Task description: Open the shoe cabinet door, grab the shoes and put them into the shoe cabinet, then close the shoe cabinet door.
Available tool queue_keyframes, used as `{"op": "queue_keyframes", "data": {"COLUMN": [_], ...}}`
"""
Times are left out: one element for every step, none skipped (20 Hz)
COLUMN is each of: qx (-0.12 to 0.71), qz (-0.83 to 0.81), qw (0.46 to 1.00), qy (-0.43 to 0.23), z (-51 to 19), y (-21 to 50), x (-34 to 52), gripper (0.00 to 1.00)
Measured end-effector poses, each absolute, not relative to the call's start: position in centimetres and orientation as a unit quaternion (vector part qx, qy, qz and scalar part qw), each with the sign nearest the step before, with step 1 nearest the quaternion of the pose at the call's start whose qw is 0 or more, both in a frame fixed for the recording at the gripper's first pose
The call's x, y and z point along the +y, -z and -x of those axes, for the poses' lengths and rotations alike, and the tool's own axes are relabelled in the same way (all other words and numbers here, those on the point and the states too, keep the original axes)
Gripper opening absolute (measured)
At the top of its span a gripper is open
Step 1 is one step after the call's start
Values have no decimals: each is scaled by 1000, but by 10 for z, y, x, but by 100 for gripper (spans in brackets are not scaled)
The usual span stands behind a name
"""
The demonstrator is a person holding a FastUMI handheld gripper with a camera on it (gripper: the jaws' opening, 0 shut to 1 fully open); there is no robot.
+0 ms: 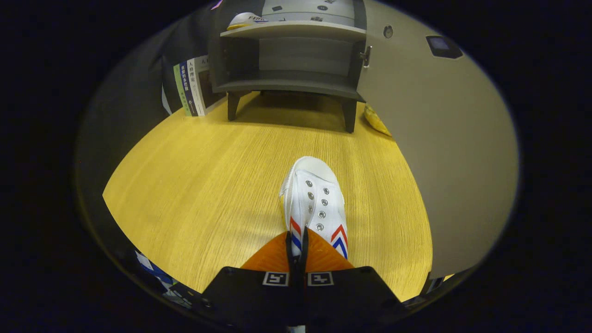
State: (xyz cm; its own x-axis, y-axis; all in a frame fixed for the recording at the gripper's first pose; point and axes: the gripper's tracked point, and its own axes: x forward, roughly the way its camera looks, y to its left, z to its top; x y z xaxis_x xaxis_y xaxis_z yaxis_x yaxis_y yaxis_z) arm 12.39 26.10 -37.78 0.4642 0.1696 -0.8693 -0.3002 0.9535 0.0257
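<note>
Tongs (296,241) pinch white shoe (313,203) before open cabinet (289,55).

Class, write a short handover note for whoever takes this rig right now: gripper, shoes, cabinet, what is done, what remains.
Gripper: shut on the white shoe, pinching its side wall, toe pointing toward the shoe cabinet.
Cabinet door: open, swung to the right; lower shelf bare.
Second shoe: on the cabinet's top shelf.
Done: door opened, shoe gripped.
Left: place the held shoe inside, close the door.
</note>
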Motion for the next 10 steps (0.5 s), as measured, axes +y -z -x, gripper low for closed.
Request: {"op": "queue_keyframes", "data": {"qx": [490, 484, 476, 470, 463, 454, 444, 438, 426, 418], "qz": [65, 65, 61, 58, 56, 53, 50, 50, 47, 47], "qw": [858, 861, 865, 867, 871, 875, 880, 882, 888, 891], "qy": [-138, -143, -146, -152, -156, -160, -161, -166, -167, -170], "z": [-128, -133, -139, -144, -148, -154, -163, -176, -189, -198], "y": [368, 359, 348, 338, 327, 317, 305, 298, 286, 276], "x": [263, 265, 267, 269, 271, 275, 279, 287, 293, 297], "gripper": [1, 1, 1, 1, 1, 1, 1, 1, 1, 1]}}
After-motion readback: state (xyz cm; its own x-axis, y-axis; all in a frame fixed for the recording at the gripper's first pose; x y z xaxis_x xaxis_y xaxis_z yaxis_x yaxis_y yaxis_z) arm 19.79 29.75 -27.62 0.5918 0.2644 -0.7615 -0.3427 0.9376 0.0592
